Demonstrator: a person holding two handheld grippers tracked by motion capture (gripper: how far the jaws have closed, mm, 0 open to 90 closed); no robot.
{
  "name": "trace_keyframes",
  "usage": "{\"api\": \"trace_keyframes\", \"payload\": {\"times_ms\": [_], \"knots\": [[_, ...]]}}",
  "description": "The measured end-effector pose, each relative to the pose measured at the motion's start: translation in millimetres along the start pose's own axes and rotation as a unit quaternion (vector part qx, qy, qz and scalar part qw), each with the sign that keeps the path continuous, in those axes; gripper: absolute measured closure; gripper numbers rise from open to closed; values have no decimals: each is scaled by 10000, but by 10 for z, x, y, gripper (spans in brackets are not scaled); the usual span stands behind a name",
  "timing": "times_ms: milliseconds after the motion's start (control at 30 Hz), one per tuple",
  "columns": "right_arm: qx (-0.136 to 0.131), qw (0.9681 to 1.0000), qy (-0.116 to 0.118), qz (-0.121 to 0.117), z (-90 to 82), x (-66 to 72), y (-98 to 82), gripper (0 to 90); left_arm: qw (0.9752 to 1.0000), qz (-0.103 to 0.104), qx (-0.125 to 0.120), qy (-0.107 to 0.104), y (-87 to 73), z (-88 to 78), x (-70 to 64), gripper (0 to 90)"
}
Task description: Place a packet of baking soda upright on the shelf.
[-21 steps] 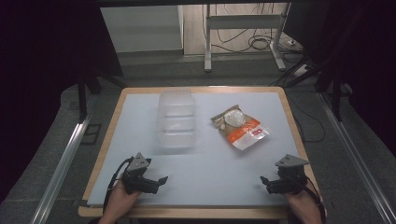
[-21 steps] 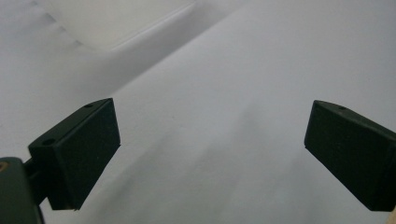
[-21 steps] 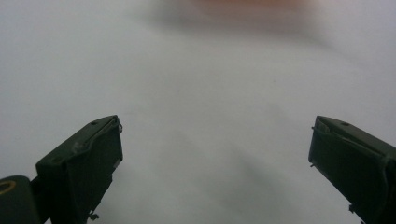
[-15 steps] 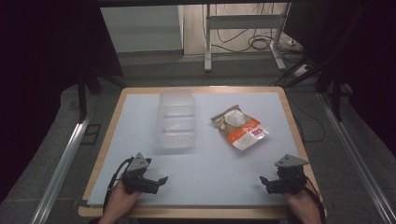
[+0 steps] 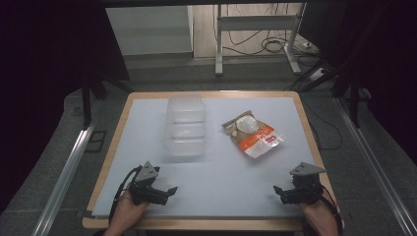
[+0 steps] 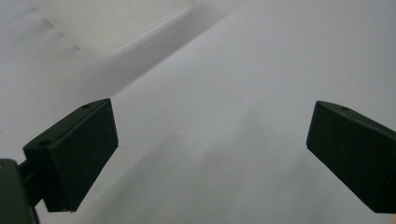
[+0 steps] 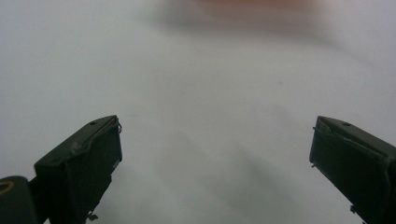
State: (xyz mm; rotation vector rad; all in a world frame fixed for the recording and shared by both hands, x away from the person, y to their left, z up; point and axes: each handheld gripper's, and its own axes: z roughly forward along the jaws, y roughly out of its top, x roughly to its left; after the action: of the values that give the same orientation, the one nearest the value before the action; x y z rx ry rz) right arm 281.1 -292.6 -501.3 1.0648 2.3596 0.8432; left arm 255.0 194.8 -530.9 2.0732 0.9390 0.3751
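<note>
A clear plastic container (image 5: 186,126) lies on the white table top (image 5: 216,182), left of centre at the back. To its right rests a sealed bag (image 5: 253,134) with an orange and white label. My left gripper (image 5: 168,191) rests low at the front left, held by a hand, and stands open with nothing between its jaws (image 6: 210,154). At the front right my right gripper (image 5: 278,192) is open too, bare white surface between its jaws (image 7: 215,158). A blurred corner of the container (image 6: 112,23) shows ahead of the left gripper. An orange blur of the bag (image 7: 261,4) lies far ahead of the right one.
The table has a wooden rim (image 5: 206,223). Metal rails (image 5: 64,172) run along both sides on the floor. A stand's legs and cables (image 5: 260,44) lie beyond the far edge. Dark curtains close in on the left and right.
</note>
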Motion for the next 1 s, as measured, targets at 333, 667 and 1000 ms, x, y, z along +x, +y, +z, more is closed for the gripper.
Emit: {"api": "trace_keyframes", "payload": {"times_ms": [333, 667, 1000], "knots": [[58, 10000, 27, -31, 47, 90, 56, 39, 10000, 52, 23, 21, 3, 4, -12, 21], [-162, 9998, 97, 73, 25, 139, 168, 92, 9999, 104, 51, -7, 7, 11, -30, 21], [-60, 9985, 419, 341, 93, 79, 331, 311, 9999, 145, 72, 50, 7, 20, -44, 21]]}}
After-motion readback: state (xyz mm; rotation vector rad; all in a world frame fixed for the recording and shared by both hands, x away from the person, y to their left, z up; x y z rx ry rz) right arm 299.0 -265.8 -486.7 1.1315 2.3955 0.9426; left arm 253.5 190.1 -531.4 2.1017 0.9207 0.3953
